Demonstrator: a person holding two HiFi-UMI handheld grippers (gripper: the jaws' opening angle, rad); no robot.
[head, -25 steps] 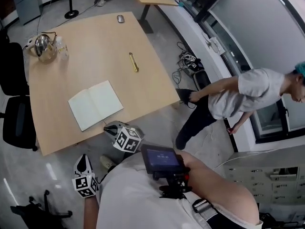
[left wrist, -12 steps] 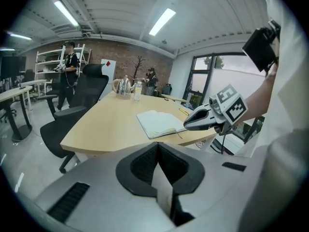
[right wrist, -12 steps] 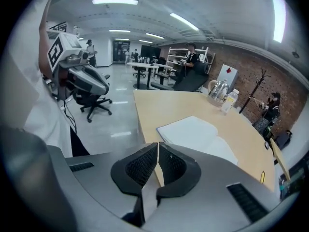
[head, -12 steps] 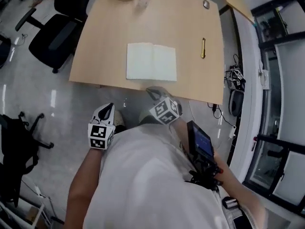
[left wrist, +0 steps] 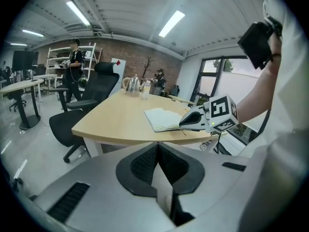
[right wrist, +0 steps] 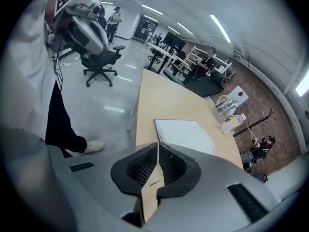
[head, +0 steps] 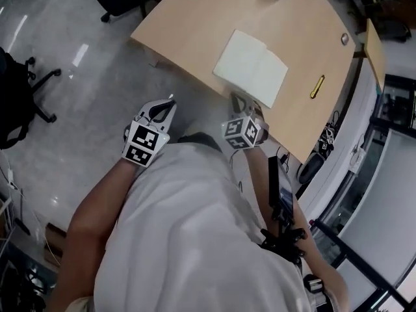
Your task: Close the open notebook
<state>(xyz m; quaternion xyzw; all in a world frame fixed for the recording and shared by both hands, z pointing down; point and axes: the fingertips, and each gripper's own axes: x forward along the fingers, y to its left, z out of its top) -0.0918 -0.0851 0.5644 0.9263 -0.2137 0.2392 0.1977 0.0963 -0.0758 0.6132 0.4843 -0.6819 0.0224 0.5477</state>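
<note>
notebook [head: 251,68] open, flat on tabletop [head: 195,18]; pen [head: 317,86] at its 3 o'clock | right tool [head: 236,98] jaws pressed together, empty; just beside notebook's 6 o'clock edge | left tool [head: 168,103] jaws pressed together, empty; at notebook's 8 o'clock, over floor

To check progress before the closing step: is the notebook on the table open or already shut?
Open. The notebook lies flat on the table, both pages spread, centre fold visible.
</note>
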